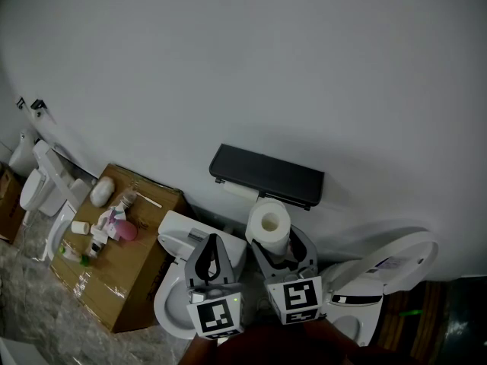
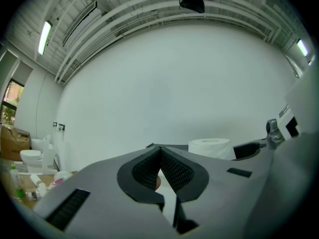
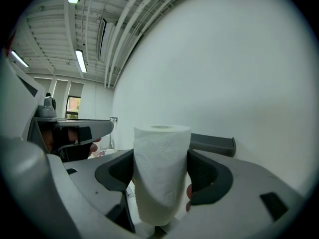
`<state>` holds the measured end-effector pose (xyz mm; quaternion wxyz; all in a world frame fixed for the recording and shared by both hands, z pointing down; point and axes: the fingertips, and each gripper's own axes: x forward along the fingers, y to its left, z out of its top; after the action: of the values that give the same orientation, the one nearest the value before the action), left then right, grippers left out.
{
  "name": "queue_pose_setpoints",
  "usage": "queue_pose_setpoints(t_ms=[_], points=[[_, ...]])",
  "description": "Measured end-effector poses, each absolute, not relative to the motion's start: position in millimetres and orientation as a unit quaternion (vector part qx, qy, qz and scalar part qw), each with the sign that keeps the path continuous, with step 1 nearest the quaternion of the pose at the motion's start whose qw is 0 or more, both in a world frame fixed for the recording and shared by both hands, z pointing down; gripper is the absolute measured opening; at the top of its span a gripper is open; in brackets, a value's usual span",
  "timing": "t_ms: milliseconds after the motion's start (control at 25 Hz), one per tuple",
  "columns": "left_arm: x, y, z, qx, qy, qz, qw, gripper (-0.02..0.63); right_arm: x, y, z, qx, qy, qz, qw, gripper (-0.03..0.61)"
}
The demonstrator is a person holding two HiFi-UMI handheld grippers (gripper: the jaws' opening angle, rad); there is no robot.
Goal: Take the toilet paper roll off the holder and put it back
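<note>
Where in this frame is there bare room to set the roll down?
The black holder has a bare flat top. The cardboard box is bare on its near half, beside the toilet. Bottles and small items crowd its far end.

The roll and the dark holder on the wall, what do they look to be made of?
The roll looks like soft white tissue paper, matte, with a faint embossed pattern. The holder has a dark flat cover, smooth and matte: painted metal or plastic, I cannot tell which.
</note>
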<state>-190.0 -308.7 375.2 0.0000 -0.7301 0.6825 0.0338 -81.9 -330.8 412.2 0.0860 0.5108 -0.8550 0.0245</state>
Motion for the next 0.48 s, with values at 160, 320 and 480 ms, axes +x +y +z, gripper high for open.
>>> queue_pose_setpoints(t_ms=[160,320,480], points=[[-192.9,-308.1,376.0,-0.729,0.684,0.04,-0.008,0.014,-83.3,-329.4,412.9,0.51,-0.855,0.024,0.087,0.33],[-194.2,-307.8,375.2,-0.728,0.684,0.042,-0.009,0.014,-82.1,-329.1,412.5,0.512,-0.854,0.023,0.088,0.33],[-193.8,-307.3,374.6,-0.729,0.684,0.043,-0.008,0.014,-81.8,-327.3,412.9,0.512,-0.854,0.023,0.089,0.33]])
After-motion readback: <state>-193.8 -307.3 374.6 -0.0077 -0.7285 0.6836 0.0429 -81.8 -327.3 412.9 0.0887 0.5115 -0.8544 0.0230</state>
